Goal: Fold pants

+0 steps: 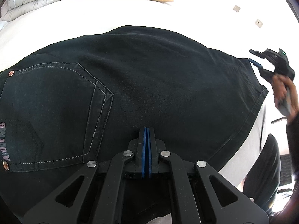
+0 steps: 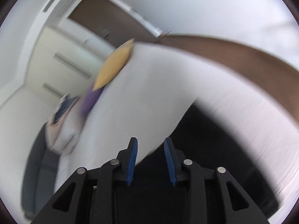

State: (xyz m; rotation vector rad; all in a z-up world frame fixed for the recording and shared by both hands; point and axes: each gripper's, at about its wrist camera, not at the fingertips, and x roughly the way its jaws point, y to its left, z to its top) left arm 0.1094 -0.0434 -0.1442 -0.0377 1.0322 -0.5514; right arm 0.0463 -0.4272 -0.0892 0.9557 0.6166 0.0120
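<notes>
Two grippers: left gripper (image 1: 147,130) with blue pads pressed together, nothing visibly between them; right gripper (image 2: 150,145) parted, gripping nothing
Black denim pants (image 1: 140,78): spread flat on white bed (image 1: 93,18), directly beneath left gripper's tips; right gripper just off their far hem edge

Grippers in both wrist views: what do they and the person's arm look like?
Both are matte black. The left gripper and right gripper have blue ribbed pads, triangular cut-outs in the linkage arms and round silver pivot pins. Seen from the left wrist view, the right gripper's body carries a small green light, and the hand gripping it comes out of a dark sleeve. No cables show.
</notes>
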